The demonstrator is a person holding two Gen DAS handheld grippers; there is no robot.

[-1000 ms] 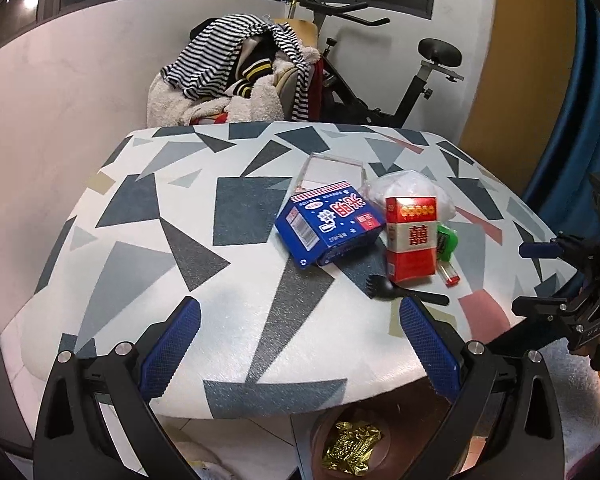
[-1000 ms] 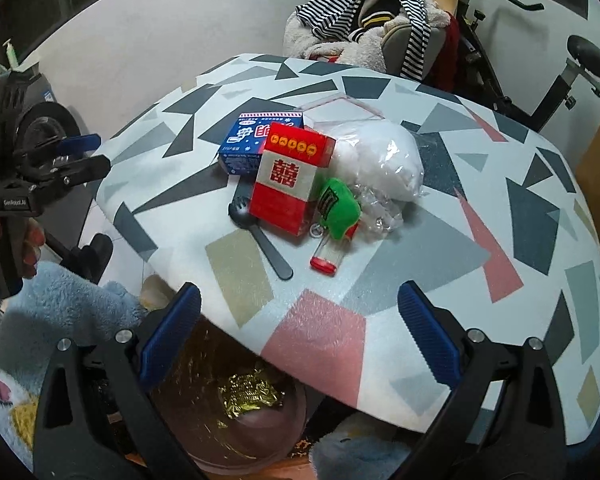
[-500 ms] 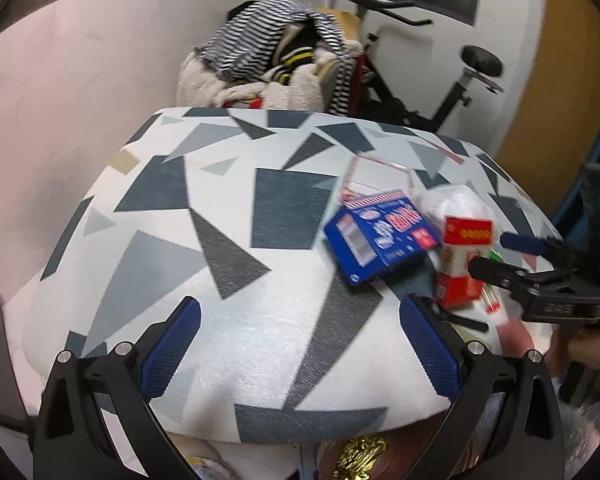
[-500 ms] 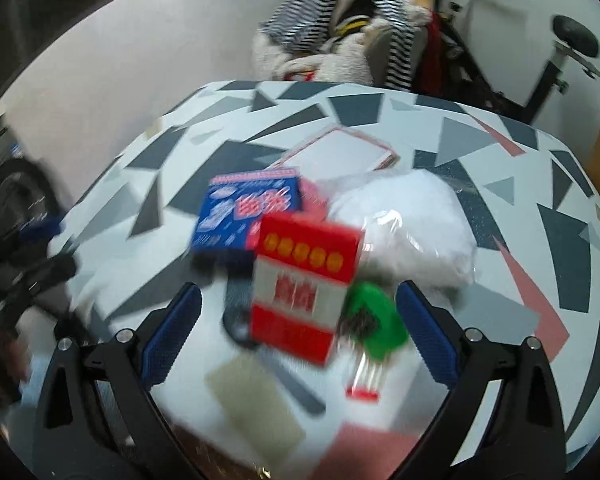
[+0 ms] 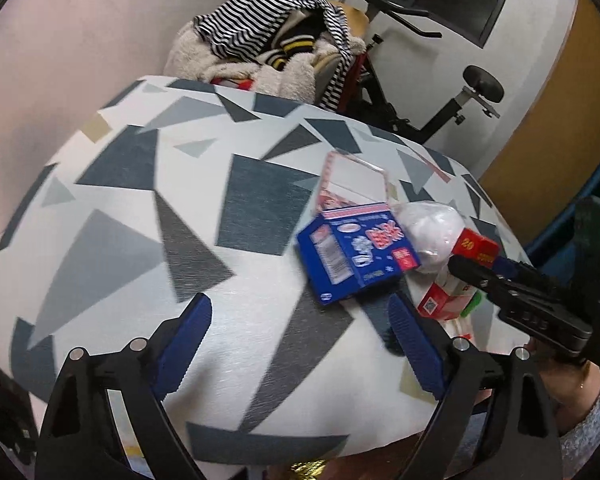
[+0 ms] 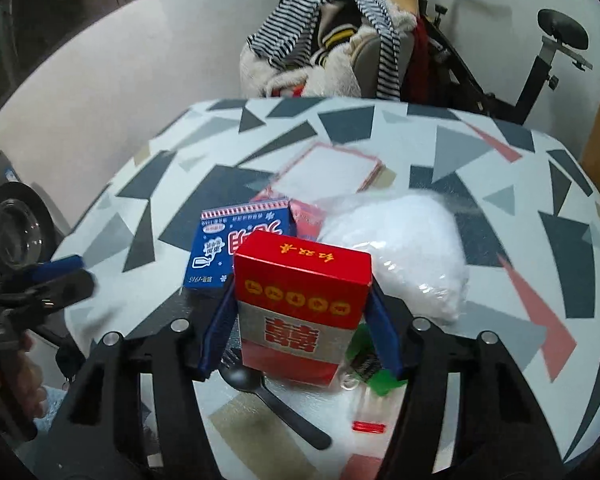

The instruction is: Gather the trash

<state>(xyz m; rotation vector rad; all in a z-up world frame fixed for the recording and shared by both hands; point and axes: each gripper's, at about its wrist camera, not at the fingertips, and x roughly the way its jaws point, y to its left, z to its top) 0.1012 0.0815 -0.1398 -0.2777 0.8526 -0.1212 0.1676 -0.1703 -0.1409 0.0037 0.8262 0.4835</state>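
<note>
A red cigarette box sits between the pads of my right gripper. Its jaws are closing and both blue pads touch the box's sides. The left wrist view shows the same box, tilted in the right gripper. A blue carton lies just left of it, ahead and right of my left gripper. That gripper hangs over the table with jaws wide, closing slightly on nothing. A white plastic bag, black spoon and green lighter lie around the red box.
The patterned table carries a flat pink-edged packet behind the trash. A chair piled with striped clothes and an exercise bike stand beyond the far edge. A gold wrapper shows below the near edge.
My right gripper came in over the red box and its jaws narrowed onto the box's sides. My left gripper shifted left, rolled, and its jaws narrowed a little.
</note>
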